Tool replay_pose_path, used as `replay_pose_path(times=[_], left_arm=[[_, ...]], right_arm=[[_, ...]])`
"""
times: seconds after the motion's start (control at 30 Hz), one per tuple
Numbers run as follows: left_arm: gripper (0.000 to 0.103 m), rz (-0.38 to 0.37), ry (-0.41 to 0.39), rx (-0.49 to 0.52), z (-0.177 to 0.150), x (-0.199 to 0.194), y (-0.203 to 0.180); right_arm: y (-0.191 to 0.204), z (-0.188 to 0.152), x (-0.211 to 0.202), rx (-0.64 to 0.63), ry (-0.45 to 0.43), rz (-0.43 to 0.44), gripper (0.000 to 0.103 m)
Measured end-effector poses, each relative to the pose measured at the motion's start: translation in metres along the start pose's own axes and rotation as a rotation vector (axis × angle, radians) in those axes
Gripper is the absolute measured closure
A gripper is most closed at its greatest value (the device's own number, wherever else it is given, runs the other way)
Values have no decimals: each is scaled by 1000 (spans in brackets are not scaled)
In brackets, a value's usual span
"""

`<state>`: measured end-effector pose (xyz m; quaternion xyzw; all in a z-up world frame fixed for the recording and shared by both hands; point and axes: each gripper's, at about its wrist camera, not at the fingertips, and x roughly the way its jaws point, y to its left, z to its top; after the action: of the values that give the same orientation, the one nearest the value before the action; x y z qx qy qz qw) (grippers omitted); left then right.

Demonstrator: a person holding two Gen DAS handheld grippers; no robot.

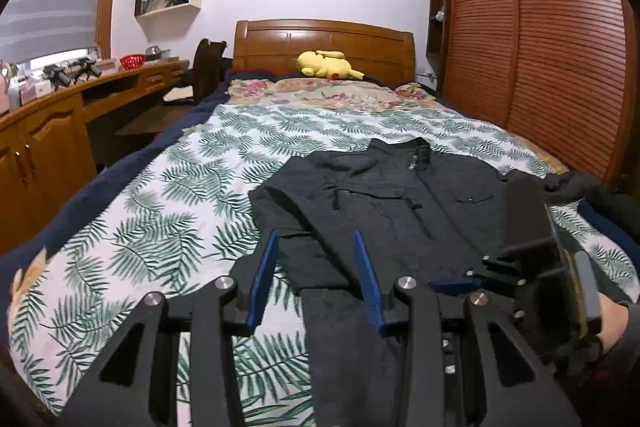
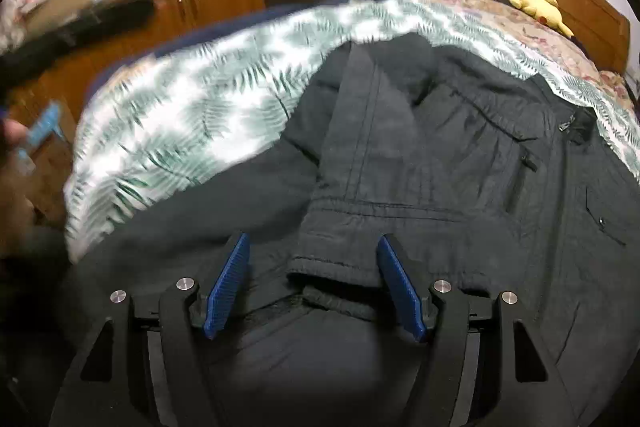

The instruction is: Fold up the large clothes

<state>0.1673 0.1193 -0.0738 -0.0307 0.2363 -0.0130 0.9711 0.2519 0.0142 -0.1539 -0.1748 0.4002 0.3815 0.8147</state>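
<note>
Lying flat, matte dark jacket [image 1: 400,195] on leaf-print bedspread [image 1: 168,195]

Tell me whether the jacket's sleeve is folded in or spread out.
Folded in: one sleeve lies across the jacket front, cuff near the hem. The other sleeve's state cannot be told.

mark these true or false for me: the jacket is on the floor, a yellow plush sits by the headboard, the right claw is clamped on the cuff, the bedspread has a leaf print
1. The dark jacket lies on the floor. False: it lies on the bed.
2. A yellow plush toy sits by the headboard. True.
3. The right claw is clamped on the sleeve cuff. False: its pads stand open, the cuff between them.
4. The bedspread has a green leaf print. True.
</note>
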Motion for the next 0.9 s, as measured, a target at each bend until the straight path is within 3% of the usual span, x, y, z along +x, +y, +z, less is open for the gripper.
replay_pose_path(times=[0.03,0.07,0.1,0.2,0.27,0.7,0.9], left_arm=[[65,2,1,7,0,-1,-1],[65,2,1,13,0,-1,-1],[65,3,-1,18,-1,-2,-2],[65,1,-2,27,-2,-3,-4],[65,-7,0,31,-2,-3,-6],[65,-41,6,43,1,2,-19],[65,-52,-3,39,4,0,-22]], right_arm=[[-1,-1,7,-3,21,-12,36],[-3,-3,12,-1,36,-21,43],[-7,-6,16,5,50,-36,59],[-17,-12,14,22,48,-7,87],[-20,-13,5,15,27,-27,95],[-68,-3,-146,125,-277,-139,97],[-75,-11,-200,137,-337,-232,97]])
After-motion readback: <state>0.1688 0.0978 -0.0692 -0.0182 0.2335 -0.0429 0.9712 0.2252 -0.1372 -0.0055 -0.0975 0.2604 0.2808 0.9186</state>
